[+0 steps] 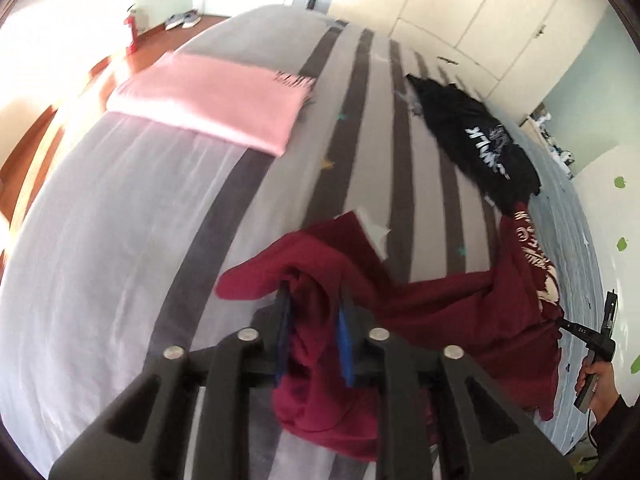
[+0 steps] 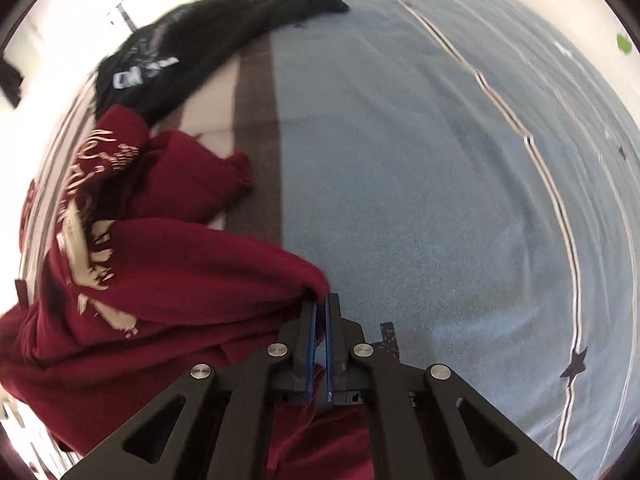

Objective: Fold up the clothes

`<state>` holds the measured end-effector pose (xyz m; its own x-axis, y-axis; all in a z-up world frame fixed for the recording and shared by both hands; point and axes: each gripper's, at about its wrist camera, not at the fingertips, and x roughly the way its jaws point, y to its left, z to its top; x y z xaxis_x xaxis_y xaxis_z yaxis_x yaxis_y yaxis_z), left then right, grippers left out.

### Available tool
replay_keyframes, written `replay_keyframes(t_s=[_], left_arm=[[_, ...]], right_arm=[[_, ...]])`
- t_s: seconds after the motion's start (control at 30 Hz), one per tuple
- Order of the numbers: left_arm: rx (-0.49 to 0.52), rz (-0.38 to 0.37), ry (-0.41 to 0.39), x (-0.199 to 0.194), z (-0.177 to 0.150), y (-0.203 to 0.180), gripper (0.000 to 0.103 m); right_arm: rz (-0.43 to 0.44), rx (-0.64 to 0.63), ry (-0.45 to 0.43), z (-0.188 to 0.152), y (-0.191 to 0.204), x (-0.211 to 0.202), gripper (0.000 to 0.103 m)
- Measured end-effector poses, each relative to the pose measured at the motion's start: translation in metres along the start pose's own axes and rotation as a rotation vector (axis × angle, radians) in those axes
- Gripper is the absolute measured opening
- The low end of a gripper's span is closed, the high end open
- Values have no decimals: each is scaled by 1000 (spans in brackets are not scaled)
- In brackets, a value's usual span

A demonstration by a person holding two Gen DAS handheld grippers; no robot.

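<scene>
Three garments on the bed (image 1: 100,220), left to right in the left wrist view: one pink towel (image 1: 208,100), folded flat; one maroon shirt (image 1: 440,312), bunched up near the front edge; one black shirt (image 1: 480,140) with white print, crumpled farther back. Two shoes (image 1: 182,20) on the floor beyond the bed. No containers seen.

Left claw (image 1: 314,304): jaws partly apart, a thick wad of maroon shirt fills the gap between the blue pads (image 1: 344,336) and hangs below them; whether the pads press it I cannot tell. Fabric is blurred here.

Right claw (image 2: 322,308): jaws nearly together, clamped on a thin edge of the maroon shirt (image 2: 160,280), which trails off to the left with its cream print up. Black shirt (image 2: 200,40) lies just behind it, touching. Blue part of the bed (image 2: 420,160) is bare to the right of the claw. A hand (image 1: 596,384) grips the right claw's handle at the far right of the left view.
</scene>
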<state>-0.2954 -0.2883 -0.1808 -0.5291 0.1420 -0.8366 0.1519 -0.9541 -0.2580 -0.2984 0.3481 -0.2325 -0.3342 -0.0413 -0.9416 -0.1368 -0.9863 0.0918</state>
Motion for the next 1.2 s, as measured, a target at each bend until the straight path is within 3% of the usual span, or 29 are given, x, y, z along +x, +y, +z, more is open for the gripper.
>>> replay_keyframes(t_s=[0.07, 0.2, 0.27, 0.37, 0.47, 0.6, 0.63, 0.73, 0.8, 0.83, 0.9, 1.0, 1.07, 1.13, 1.2], left_arm=[[92, -49, -29, 4, 11, -34, 49], [206, -152, -7, 44, 31, -110, 54], [256, -206, 34, 77, 40, -153, 55], [332, -258, 181, 134, 31, -202, 55], [391, -269, 335, 179, 13, -228, 55], [485, -210, 407, 208, -10, -237, 54], [483, -218, 408, 210, -11, -239, 50], [510, -253, 394, 213, -10, -247, 16], [512, -254, 390, 216, -8, -248, 11], [492, -258, 389, 217, -3, -247, 7], [444, -254, 359, 214, 15, -242, 0], [328, -226, 223, 195, 69, -223, 0], [244, -246, 159, 181, 110, -206, 0], [205, -263, 157, 177, 136, -194, 0], [227, -263, 188, 182, 141, -195, 0]], right_arm=[[40, -33, -39, 3, 8, -16, 12], [112, -113, -114, 15, 19, -39, 33], [156, -137, -117, 27, 27, -34, 35], [198, -168, -47, 39, 42, -8, 35], [249, -185, 45, 48, 57, 23, 35], [274, -189, 136, 43, 61, 47, 35], [283, -175, 145, 43, 59, 51, 35], [312, -104, 153, 44, 52, 60, 35], [313, -80, 144, 45, 51, 62, 31], [305, -71, 136, 44, 50, 62, 20], [310, -36, 137, 47, 46, 64, 0], [307, 14, 123, 57, 39, 63, 0], [281, 7, 93, 67, 41, 56, 0], [260, -6, 68, 80, 45, 50, 0], [238, -8, 52, 92, 46, 46, 1]])
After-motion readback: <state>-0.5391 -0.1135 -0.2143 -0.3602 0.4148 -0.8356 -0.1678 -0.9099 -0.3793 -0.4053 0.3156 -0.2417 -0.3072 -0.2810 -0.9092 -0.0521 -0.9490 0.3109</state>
